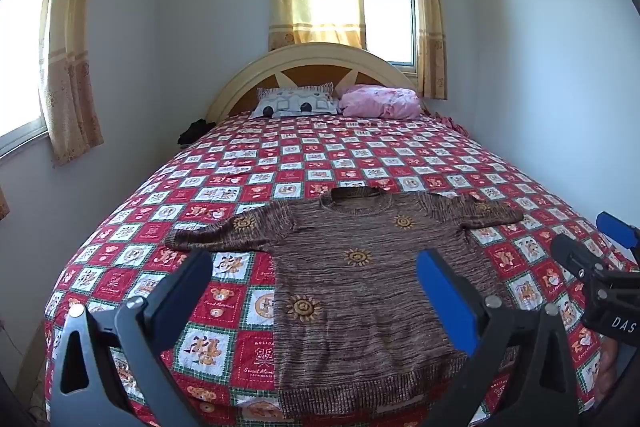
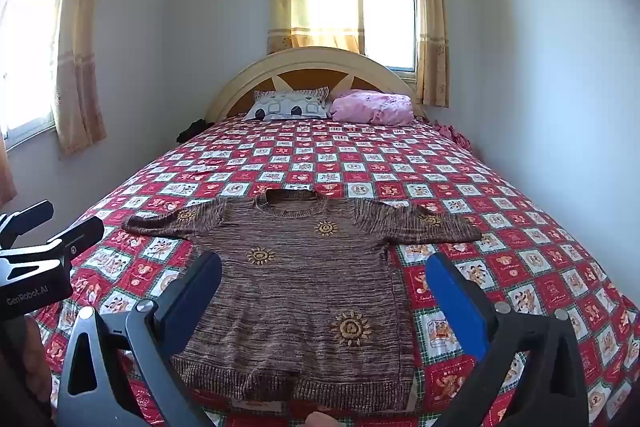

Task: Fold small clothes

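A small brown knit sweater [image 1: 360, 291] with yellow sun patterns lies flat, face up, near the foot of the bed, sleeves spread to both sides. It also shows in the right wrist view [image 2: 304, 291]. My left gripper [image 1: 316, 267] is open and empty, held above the sweater's left lower part. My right gripper [image 2: 324, 275] is open and empty, above the sweater's right lower part. The right gripper shows at the right edge of the left view [image 1: 600, 247], and the left gripper at the left edge of the right view [image 2: 48, 231].
The bed has a red and white checked cover [image 1: 280, 163]. A patterned pillow [image 1: 294, 103] and a pink bundle [image 1: 380, 101] lie by the headboard [image 1: 312, 57]. Walls flank both sides; curtained windows [image 1: 388, 15] stand behind and at left.
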### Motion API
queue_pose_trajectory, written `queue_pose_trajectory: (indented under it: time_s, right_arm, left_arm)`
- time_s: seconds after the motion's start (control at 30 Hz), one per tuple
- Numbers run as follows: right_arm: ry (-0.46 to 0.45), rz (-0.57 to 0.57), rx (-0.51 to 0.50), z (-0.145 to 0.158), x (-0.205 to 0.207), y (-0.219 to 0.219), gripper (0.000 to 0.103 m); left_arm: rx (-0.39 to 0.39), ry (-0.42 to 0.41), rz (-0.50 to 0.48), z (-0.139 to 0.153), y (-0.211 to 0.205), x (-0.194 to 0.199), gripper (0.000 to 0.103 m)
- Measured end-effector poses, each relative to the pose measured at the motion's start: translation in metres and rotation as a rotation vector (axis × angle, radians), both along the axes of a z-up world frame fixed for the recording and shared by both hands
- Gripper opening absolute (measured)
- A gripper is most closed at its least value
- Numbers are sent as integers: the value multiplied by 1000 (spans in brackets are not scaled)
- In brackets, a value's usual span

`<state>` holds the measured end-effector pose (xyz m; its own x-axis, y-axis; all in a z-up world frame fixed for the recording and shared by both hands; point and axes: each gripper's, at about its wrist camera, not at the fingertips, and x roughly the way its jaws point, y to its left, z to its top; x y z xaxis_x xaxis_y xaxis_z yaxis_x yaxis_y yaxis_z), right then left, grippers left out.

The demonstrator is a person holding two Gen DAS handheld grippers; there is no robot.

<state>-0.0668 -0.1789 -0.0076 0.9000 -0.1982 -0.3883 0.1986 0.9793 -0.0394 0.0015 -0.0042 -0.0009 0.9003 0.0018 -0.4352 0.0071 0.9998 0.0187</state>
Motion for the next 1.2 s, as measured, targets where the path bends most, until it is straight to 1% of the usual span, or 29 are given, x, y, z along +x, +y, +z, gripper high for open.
queue_pose_trajectory:
  time_s: [0.47,0.67,1.2]
  right_arm:
    - [1,3,-12,-1,-1,1,102]
    - [-1,3,-11,-1,-2,1,102]
    - [6,11,-7,-1,0,2,102]
  left_arm:
    - [-3,6,0,-4,1,-2,103]
    - [-2,21,-4,-9,5,4,103]
    - [0,27,-4,-9,6,5,103]
